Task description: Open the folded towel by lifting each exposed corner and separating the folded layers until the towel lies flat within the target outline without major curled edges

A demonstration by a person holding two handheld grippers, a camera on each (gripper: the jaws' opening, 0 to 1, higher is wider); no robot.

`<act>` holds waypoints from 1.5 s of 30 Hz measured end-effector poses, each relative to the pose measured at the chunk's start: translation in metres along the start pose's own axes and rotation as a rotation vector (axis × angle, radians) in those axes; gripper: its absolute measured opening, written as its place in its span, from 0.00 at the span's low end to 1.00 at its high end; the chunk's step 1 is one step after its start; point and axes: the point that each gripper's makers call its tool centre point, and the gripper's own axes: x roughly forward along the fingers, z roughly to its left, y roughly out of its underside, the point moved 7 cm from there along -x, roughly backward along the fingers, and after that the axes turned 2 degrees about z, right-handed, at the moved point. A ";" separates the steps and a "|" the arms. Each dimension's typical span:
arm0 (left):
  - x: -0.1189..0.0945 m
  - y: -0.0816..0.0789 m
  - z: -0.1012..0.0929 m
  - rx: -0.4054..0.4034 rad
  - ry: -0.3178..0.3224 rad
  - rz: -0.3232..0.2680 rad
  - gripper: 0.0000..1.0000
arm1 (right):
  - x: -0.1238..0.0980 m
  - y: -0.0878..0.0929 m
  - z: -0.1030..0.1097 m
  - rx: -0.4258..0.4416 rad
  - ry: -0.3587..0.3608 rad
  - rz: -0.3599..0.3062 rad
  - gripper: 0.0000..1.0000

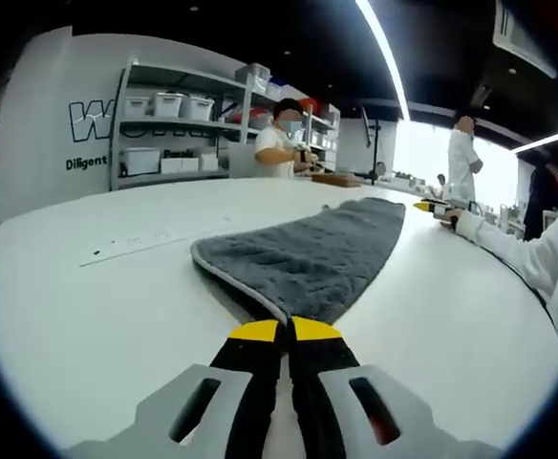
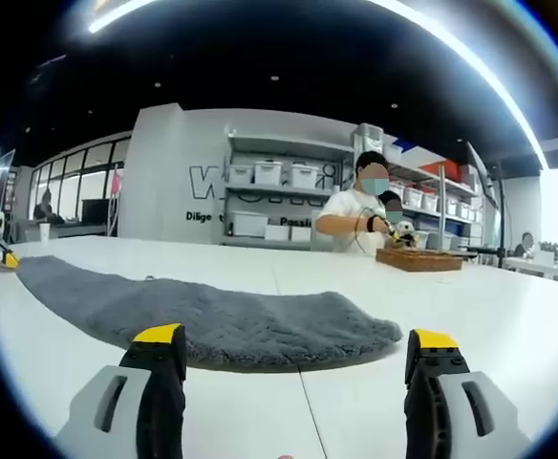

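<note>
nearest me, my left gripper (image 1: 287,335) has its yellow-tipped jaws pressed together right at the near corner of the grey towel (image 1: 308,253), apparently pinching the pale-bound edge there, though the tips hide the contact itself. the towel lies on the white table (image 1: 88,306) and runs straight away from this gripper, its long axis pointing ahead and a little right toward the far end.

in the right gripper view my right gripper (image 2: 298,349) is spread wide and holds nothing; the towel (image 2: 212,320) lies crosswise just beyond its tips, its rounded end between the jaws and the rest stretching off to the left. so the left gripper has one corner, and i judge the right is nearest the other end for the next lift.

on the far wall (image 2: 164,172), big outlined letters start with "w"; below, "diligent" reads partly. the rest is hidden.
</note>
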 end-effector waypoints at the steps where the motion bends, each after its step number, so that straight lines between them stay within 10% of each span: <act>1: -0.002 0.000 0.001 0.001 -0.008 0.004 0.01 | 0.000 0.000 0.003 -0.013 -0.008 -0.001 0.96; 30: -0.148 0.040 0.098 -0.102 -0.545 0.016 0.01 | 0.003 0.006 0.010 -0.034 -0.090 0.015 0.97; 40: -0.160 0.044 0.103 -0.092 -0.585 0.007 0.03 | 0.003 0.005 0.010 -0.026 -0.094 0.014 0.97; 45: -0.174 0.042 0.103 -0.080 -0.639 -0.021 0.20 | 0.003 0.005 0.010 -0.014 -0.099 0.009 0.97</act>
